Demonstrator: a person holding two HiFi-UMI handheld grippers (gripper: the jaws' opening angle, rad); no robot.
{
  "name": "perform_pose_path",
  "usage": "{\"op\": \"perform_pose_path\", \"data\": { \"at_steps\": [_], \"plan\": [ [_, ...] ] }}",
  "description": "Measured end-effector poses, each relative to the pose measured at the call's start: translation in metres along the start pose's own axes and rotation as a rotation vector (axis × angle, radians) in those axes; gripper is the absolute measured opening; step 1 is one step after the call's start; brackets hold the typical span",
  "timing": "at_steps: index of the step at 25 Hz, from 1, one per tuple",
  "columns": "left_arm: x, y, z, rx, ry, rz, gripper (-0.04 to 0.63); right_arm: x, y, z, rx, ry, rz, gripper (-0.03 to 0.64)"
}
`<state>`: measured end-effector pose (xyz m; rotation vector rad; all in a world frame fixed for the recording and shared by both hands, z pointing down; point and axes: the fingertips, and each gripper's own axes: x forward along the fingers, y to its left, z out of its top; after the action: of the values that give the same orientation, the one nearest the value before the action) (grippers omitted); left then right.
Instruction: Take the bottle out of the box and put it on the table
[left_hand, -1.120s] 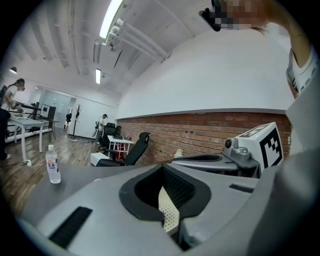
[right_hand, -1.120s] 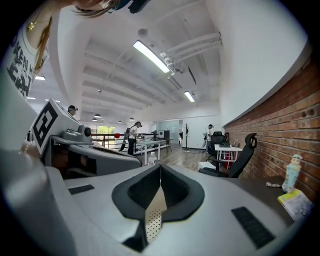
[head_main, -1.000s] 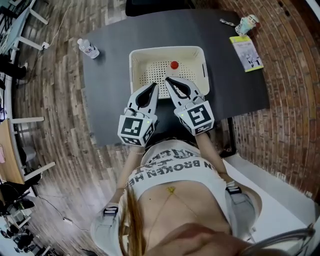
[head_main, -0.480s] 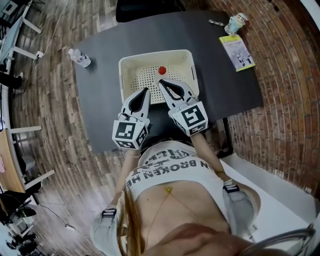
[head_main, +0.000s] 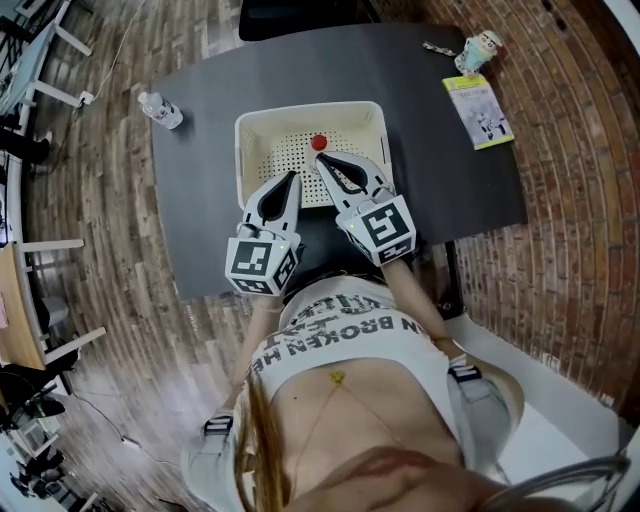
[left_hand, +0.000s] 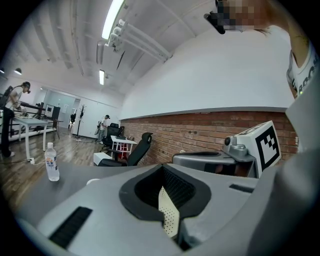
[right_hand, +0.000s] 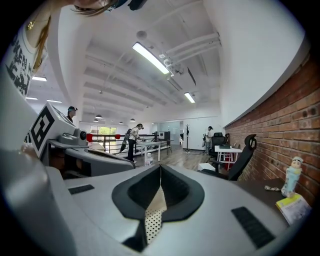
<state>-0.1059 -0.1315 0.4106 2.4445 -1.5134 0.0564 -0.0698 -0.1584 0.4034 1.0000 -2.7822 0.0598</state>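
Showing red cap, bottle (head_main: 319, 143) in box (head_main: 242, 150).

matt dark grey table (head_main: 200, 220); cream plastic box (head_main: 243, 150) with a perforated base, a smooth red cap (head_main: 319, 143) inside; clear glossy plastic bottle (head_main: 160, 110) at ten o'clock of it; faintly glossy wood-plank floor (head_main: 110, 250); rough red brick wall (head_main: 570, 200) at three o'clock

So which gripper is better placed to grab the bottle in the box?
Right: the right gripper points at the bottle, tip close to its red cap; the left gripper sits further back. Both shut.
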Motion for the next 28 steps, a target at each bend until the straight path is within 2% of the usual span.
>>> {"op": "perform_pose_path", "data": {
  "at_steps": [10,28],
  "plan": [
    [0.002,-0.001,-0.003,-0.006,0.010,0.006,0.005,0.007,-0.007,-0.012,0.010,0.031,0.006,0.009],
    [0.004,0.008,-0.023,-0.026,0.064,0.010,0.005,0.031,-0.021,-0.068,-0.010,0.163,-0.017,0.009]
  ]
}}
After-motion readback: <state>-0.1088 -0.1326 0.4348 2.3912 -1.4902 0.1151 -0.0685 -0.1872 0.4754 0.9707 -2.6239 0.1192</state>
